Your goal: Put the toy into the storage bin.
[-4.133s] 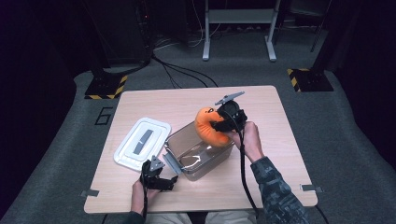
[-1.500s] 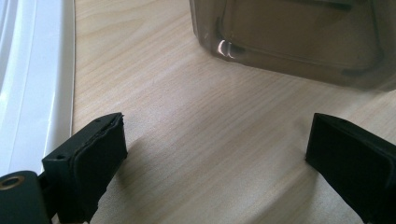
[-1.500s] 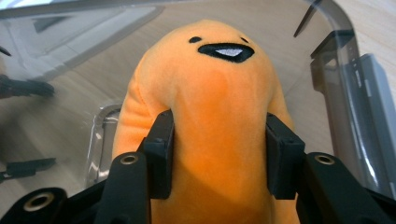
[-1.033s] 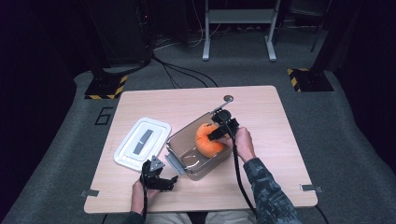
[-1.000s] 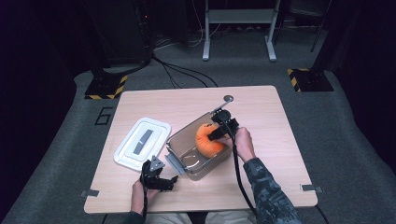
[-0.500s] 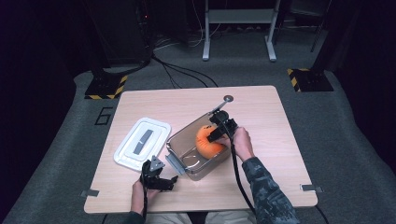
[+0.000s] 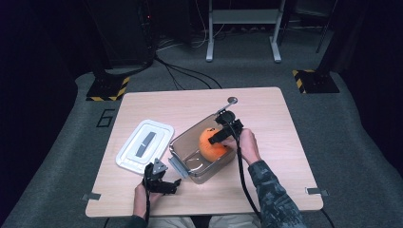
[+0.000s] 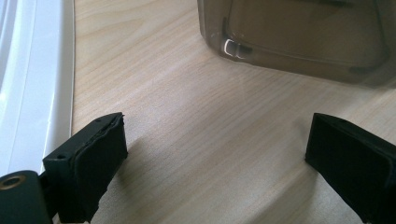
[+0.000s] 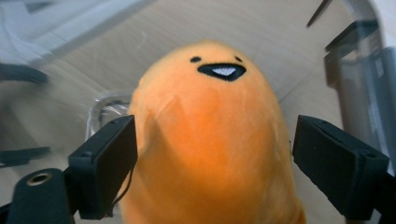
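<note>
An orange plush toy (image 7: 211, 142) with a small stitched face (image 9: 219, 70) sits inside the clear plastic bin (image 7: 186, 134) at the middle of the table. My right gripper (image 7: 219, 137) reaches into the bin from the far right. It (image 9: 215, 163) is open, and its jaws stand on either side of the plush, the left one touching it and the right one a little apart. My left gripper (image 7: 164, 176) rests on the table at the bin's near left corner, open (image 8: 217, 158) and holding nothing.
A white lid (image 7: 145, 145) lies flat left of the bin, and its edge (image 8: 28, 70) shows beside my left jaw. The bin's corner (image 8: 289, 42) stands just ahead of the left gripper. Bare wooden tabletop (image 7: 285, 118) surrounds them.
My right gripper has lowered the plush from above the bin down into it. Its jaws now stand apart around the toy. The left gripper has stayed still.
</note>
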`<state>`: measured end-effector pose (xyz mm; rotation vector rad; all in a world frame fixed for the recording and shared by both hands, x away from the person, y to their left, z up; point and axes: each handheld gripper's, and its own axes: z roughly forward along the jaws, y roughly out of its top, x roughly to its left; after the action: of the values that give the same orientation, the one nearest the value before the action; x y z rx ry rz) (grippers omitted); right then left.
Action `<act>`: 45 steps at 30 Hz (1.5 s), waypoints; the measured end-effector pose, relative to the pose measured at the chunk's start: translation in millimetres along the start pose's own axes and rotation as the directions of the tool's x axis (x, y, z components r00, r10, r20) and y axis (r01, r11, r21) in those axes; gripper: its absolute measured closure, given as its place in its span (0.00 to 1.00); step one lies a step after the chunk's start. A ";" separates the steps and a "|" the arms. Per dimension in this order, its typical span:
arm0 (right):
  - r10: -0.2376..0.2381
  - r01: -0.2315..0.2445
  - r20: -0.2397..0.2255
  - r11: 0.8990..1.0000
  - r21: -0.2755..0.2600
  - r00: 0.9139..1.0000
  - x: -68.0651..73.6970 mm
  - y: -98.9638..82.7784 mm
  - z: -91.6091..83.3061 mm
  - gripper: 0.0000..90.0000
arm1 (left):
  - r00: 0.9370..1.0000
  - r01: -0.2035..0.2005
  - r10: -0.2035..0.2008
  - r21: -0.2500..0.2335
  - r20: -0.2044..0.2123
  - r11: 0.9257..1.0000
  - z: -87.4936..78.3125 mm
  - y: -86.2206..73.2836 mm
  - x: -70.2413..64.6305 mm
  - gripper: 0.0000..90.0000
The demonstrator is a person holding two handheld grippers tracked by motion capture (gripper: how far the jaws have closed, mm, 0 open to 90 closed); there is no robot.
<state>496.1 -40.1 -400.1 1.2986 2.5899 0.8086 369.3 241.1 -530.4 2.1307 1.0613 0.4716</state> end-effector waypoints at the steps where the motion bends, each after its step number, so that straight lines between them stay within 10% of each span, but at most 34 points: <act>1: 0.005 -0.005 -0.001 1.000 -0.014 1.000 0.2 -0.3 -2.8 0.13 | 1.000 0.004 -0.004 -0.001 0.001 1.000 0.1 -0.1 -0.2 0.06; 24: -0.090 0.096 0.037 0.972 -0.214 0.995 4.5 -31.8 -69.8 0.01 | 1.000 0.003 -0.003 0.000 0.001 1.000 0.1 0.0 -0.1 0.06; 45: -0.023 0.052 0.106 0.960 -0.274 0.994 -20.2 -89.0 -94.6 0.02 | 1.000 0.007 -0.007 0.001 0.002 1.000 0.2 0.0 -0.1 0.06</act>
<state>413.2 -137.1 -368.5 1.1727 2.3141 1.0260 369.4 241.0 -530.6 2.1270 1.0677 0.4656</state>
